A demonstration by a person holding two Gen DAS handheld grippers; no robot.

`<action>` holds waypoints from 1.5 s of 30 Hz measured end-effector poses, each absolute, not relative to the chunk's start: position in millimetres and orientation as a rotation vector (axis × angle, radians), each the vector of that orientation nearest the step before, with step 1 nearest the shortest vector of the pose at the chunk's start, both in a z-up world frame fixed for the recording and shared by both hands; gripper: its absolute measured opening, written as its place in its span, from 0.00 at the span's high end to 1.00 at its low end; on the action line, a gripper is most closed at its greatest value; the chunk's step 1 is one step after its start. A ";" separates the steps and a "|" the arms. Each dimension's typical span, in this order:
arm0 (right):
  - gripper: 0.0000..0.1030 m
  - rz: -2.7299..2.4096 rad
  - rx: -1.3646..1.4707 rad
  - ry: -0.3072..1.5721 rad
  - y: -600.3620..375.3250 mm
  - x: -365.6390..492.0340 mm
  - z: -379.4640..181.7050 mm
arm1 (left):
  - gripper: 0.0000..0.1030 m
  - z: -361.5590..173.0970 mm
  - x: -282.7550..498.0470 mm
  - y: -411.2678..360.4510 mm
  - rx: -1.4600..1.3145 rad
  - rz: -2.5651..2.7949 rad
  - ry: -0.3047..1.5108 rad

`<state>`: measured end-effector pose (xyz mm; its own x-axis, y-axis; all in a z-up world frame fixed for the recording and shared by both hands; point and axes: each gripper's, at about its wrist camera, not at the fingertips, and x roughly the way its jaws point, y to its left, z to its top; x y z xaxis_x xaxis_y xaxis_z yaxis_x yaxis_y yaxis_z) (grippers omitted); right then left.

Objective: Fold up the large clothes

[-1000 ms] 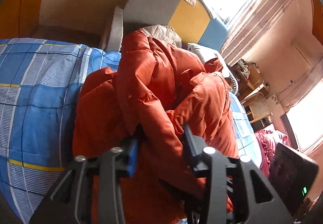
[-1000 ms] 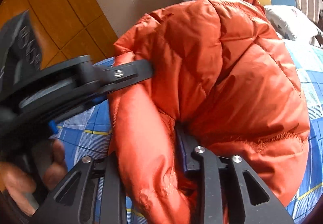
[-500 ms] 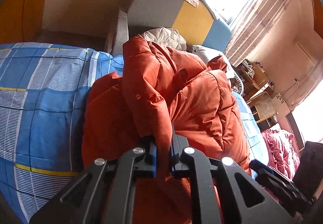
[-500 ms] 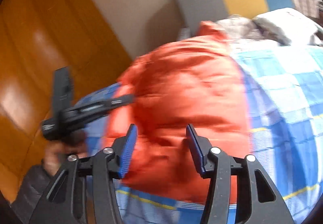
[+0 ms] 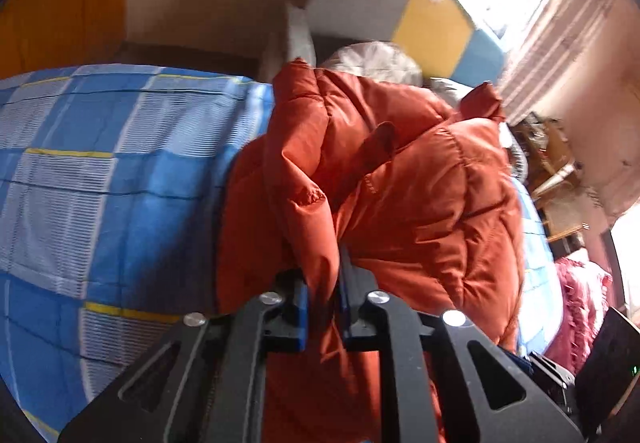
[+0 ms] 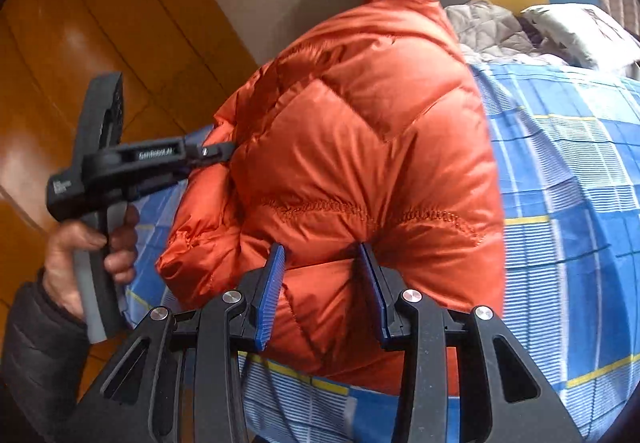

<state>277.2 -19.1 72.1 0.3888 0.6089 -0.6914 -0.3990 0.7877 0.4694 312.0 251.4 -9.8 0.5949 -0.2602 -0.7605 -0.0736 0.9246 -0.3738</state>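
Note:
An orange puffer jacket [image 5: 420, 203] lies bunched on a bed with a blue checked sheet [image 5: 100, 183]. My left gripper [image 5: 323, 283] is shut on a fold of the jacket's fabric, with the cloth pinched between its blue pads. In the right wrist view the jacket [image 6: 360, 147] is a rounded heap. My right gripper [image 6: 324, 255] is open, its blue pads [image 6: 272, 283] against the near edge of the jacket without pinching it. The left gripper [image 6: 224, 153] shows there too, held by a hand, clamped on the jacket's left side.
A grey, yellow and blue headboard [image 5: 400, 15] stands behind the bed with pillows [image 6: 576, 27] and a grey quilt [image 6: 488, 27]. An orange wooden wardrobe [image 6: 80, 23] is on the left. Curtains [image 5: 560, 15] and cluttered furniture [image 5: 552, 155] are on the right.
My right gripper has let go of the jacket, opened and pulled back to its near edge. My left gripper has shut on a fold of the jacket and keeps holding it.

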 end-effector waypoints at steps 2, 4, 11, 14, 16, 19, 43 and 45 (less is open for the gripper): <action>0.62 0.644 0.256 1.001 -19.6 280.8 66.1 | 0.75 -7.3 309.2 252.1 -0.398 -0.089 0.928; 0.62 0.650 0.264 1.008 -22.3 282.1 65.4 | 0.66 0.2 302.3 255.9 -0.420 -0.091 0.899; 0.62 0.655 0.273 1.012 -23.4 291.5 56.3 | 0.84 22.7 257.4 236.1 -0.341 -0.170 0.798; 0.62 0.653 0.268 1.010 -22.5 290.8 56.7 | 0.85 14.4 243.5 225.2 -0.325 -0.229 0.818; 0.62 0.649 0.265 1.011 -21.7 287.4 59.0 | 0.85 9.7 237.1 217.0 -0.321 -0.261 0.828; 0.62 0.643 0.248 1.007 -18.9 280.5 62.1 | 0.63 5.2 230.5 206.8 -0.336 -0.305 0.839; 0.62 0.654 0.208 0.984 -2.2 269.9 64.2 | 0.93 7.9 186.9 241.6 -0.507 -0.206 0.626; 0.62 0.649 0.198 0.978 2.1 266.3 63.9 | 0.93 22.0 199.0 234.4 -0.494 -0.217 0.602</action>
